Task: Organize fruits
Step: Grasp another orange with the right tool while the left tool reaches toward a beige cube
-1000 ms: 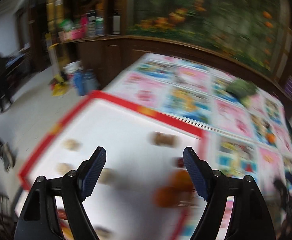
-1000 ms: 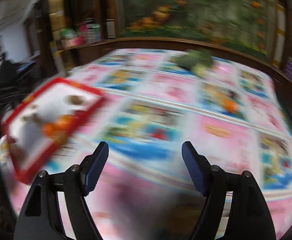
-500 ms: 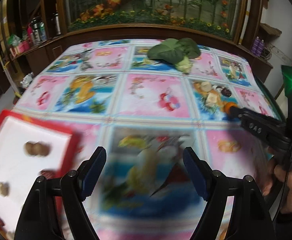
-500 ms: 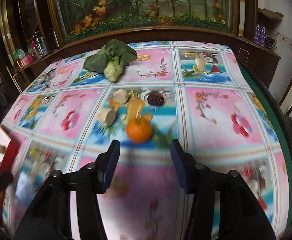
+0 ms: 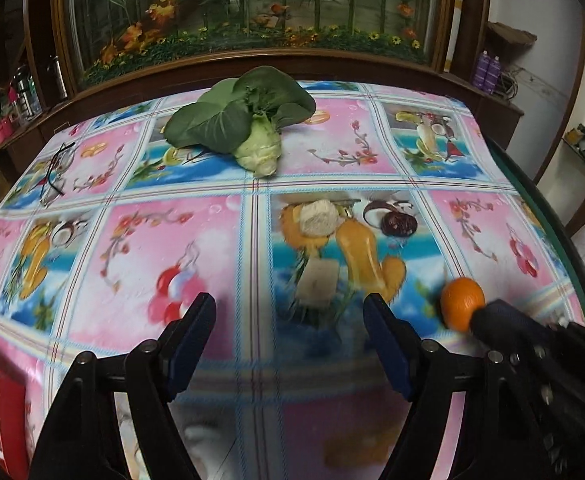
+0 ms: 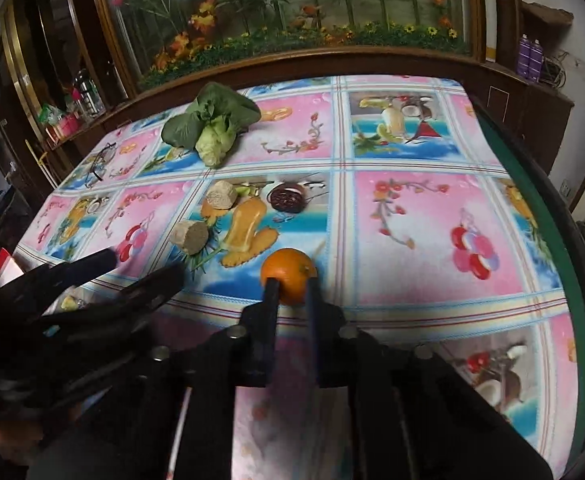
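Note:
An orange [image 6: 289, 275] sits on the flowered tablecloth, and my right gripper [image 6: 291, 286] is shut on it, one finger on each side. It also shows in the left wrist view [image 5: 461, 301], with the right gripper's tip against it. My left gripper [image 5: 290, 344] is open and empty above the cloth, left of the orange. Two beige cut pieces [image 6: 190, 236] [image 6: 220, 195] and a dark round fruit [image 6: 287, 198] lie beyond the orange. A red-rimmed white tray [image 5: 10, 408] shows at the lower left edge.
A green leafy cabbage [image 5: 248, 124] lies at the far side of the table. Eyeglasses [image 5: 54, 172] lie at the far left. A wooden cabinet with a glass aquarium [image 5: 252, 12] stands behind the table. The table's green edge [image 6: 564, 248] runs along the right.
Both grippers swung right from the tray to the table's middle. The right gripper moved up to the orange and closed on it. The left gripper stayed open.

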A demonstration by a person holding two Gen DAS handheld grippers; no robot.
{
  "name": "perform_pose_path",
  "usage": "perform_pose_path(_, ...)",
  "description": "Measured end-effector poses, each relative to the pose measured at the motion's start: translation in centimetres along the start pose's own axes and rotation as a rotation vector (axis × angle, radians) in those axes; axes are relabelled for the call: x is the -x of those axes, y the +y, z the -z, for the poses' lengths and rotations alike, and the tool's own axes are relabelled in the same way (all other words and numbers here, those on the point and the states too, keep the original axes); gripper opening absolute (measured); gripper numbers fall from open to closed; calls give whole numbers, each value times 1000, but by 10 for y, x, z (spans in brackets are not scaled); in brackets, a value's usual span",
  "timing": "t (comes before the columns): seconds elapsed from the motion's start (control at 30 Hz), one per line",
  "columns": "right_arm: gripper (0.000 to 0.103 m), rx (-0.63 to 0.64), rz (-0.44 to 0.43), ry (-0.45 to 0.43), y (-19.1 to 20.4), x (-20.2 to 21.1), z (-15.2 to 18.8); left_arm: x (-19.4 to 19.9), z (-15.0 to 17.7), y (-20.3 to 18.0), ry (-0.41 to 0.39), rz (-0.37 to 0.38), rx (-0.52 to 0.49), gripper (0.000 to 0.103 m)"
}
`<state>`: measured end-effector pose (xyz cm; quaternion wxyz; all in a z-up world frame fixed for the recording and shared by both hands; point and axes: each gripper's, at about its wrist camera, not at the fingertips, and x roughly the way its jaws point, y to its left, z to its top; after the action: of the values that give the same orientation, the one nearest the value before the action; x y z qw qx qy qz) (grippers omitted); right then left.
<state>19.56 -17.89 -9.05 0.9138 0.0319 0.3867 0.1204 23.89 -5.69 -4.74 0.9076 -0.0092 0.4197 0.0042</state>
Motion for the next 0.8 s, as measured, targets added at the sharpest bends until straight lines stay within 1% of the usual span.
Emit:
perform_pose_path(0.07, 10, -10, -20, -3, -4, -3, 0, -8, -1, -1, 25, -6, 1, 76)
perform_pose_path(0.13, 11, -5, -30, 1, -4, -3, -2, -7, -3, -3, 20, -3, -6, 76)
perform_pose_path(0.2, 12, 17, -38, -1, -1, -3, -5, -10, -3, -3, 33, -14, -8, 76)
perform_pose_path(0.27, 28, 50, -24, 5, 3, -8, -8, -12, -6, 0, 31, -24, 0, 76)
perform_pose_path(0.3, 32, 56, -16, 5, 4, -10, -11, -12, -7, 1, 30, -28, -6, 74)
perform_pose_path(0.37, 33, 57, -19, 7, 3, -14, -14, -13, -9, 4, 27, -20, -10, 71)
perform_pose_path(0.43, 34, 58, -32, 21, 4, -19, -17, -13, -10, 8, 22, -9, -9, 64)
perform_pose_path(0.53, 37, 101, -52, 38, 11, -25, -19, -14, -13, 16, 19, -1, -7, 60)
perform_pose_path(0.7, 39, 131, -47, 78, 20, -38, -18, -17, -15, 19, 19, 2, -21, 59)
perform_pose_path(0.77, 32, 139, -32, 79, 22, -40, -19, -17, -16, 19, 20, -4, -27, 58)
perform_pose_path(0.8, 31, 140, -29, 79, 22, -40, -18, -17, -16, 20, 19, -4, -29, 57)
